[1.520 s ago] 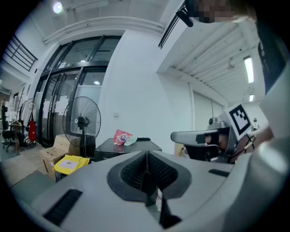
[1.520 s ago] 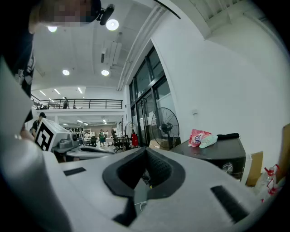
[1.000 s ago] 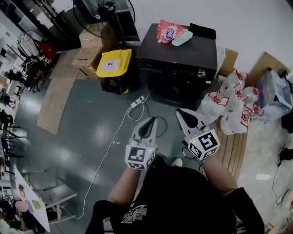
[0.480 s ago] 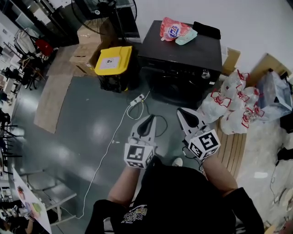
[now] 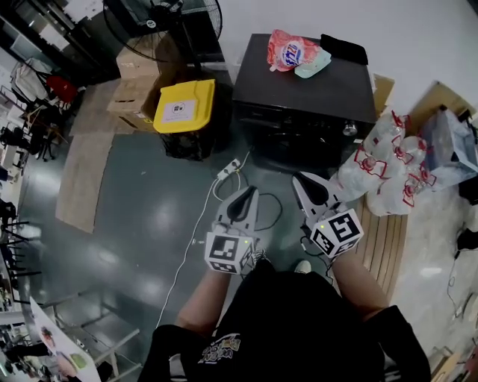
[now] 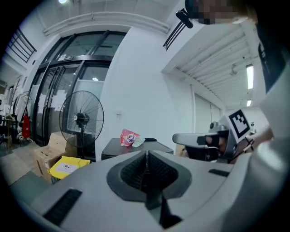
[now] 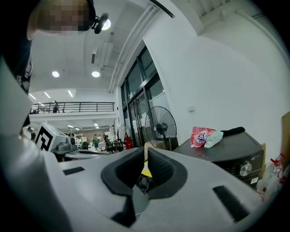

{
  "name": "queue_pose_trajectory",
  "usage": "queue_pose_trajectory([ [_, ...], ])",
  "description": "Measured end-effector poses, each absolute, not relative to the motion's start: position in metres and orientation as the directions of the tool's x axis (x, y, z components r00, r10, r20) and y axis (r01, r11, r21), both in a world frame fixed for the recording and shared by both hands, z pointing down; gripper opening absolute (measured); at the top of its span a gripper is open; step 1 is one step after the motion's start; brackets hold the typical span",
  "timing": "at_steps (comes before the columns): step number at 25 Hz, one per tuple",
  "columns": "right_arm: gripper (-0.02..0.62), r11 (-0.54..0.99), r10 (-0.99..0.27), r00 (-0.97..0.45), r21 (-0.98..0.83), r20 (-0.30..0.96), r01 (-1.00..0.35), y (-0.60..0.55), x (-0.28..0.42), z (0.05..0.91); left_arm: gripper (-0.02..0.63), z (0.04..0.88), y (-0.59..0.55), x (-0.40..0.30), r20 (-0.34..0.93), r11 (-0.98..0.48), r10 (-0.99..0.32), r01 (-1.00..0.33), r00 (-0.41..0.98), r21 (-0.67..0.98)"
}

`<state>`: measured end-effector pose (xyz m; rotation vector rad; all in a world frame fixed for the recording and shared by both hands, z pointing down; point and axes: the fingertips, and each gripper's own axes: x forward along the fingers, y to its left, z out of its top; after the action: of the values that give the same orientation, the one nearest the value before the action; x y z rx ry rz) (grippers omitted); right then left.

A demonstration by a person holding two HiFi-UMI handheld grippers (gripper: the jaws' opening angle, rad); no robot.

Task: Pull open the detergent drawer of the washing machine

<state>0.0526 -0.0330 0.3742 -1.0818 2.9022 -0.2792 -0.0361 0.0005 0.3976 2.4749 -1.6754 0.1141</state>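
Note:
The black washing machine (image 5: 306, 97) stands against the far wall, with a silver knob (image 5: 349, 129) at the right of its front panel; I cannot make out the detergent drawer. A pink bag (image 5: 290, 52) and a mint item (image 5: 312, 63) lie on its top. Both grippers are held level over the floor, pointing at the machine and well short of it. My left gripper (image 5: 246, 192) is shut and empty (image 6: 146, 156). My right gripper (image 5: 302, 179) is opening: a narrow gap shows between its pads (image 7: 146, 156), with nothing in it.
A yellow-lidded crate (image 5: 185, 108), cardboard boxes (image 5: 138, 86) and a standing fan (image 5: 164, 15) are left of the machine. A power strip (image 5: 228, 168) and its cable lie on the floor ahead. Tied white bags (image 5: 388, 171) and a wooden pallet (image 5: 385, 239) are on the right.
Both grippers have moved forward toward the washing machine, which now sits a little lower and nearer in the head view. The left jaws stay shut.

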Motion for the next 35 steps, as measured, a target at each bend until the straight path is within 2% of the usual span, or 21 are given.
queue_pose_trajectory([
  [12, 0.074, 0.701, -0.694, -0.718, -0.179, 0.053, -0.691, -0.064, -0.021, 0.387, 0.023, 0.408, -0.035, -0.119, 0.145, -0.421, -0.891, -0.903, 0.429, 0.086],
  [15, 0.095, 0.697, -0.698, -0.714, -0.172, 0.063, -0.696, -0.066, -0.033, 0.391, 0.095, 0.408, -0.038, -0.129, 0.139, -0.434, -0.886, -0.897, 0.442, 0.083],
  [22, 0.151, 0.690, -0.702, -0.707, -0.166, 0.084, -0.704, -0.073, -0.054, 0.398, 0.201, 0.412, -0.050, -0.150, 0.142, -0.438, -0.884, -0.896, 0.445, 0.077],
  [27, 0.187, 0.680, -0.709, -0.699, -0.173, 0.089, -0.712, -0.088, -0.056, 0.403, 0.236, 0.422, -0.065, -0.154, 0.160, -0.435, -0.883, -0.897, 0.441, 0.074],
  [35, 0.236, 0.651, -0.725, -0.679, -0.209, 0.116, -0.730, -0.133, -0.049, 0.427, 0.253, 0.438, -0.103, -0.153, 0.189, -0.439, -0.875, -0.895, 0.446, 0.081],
])
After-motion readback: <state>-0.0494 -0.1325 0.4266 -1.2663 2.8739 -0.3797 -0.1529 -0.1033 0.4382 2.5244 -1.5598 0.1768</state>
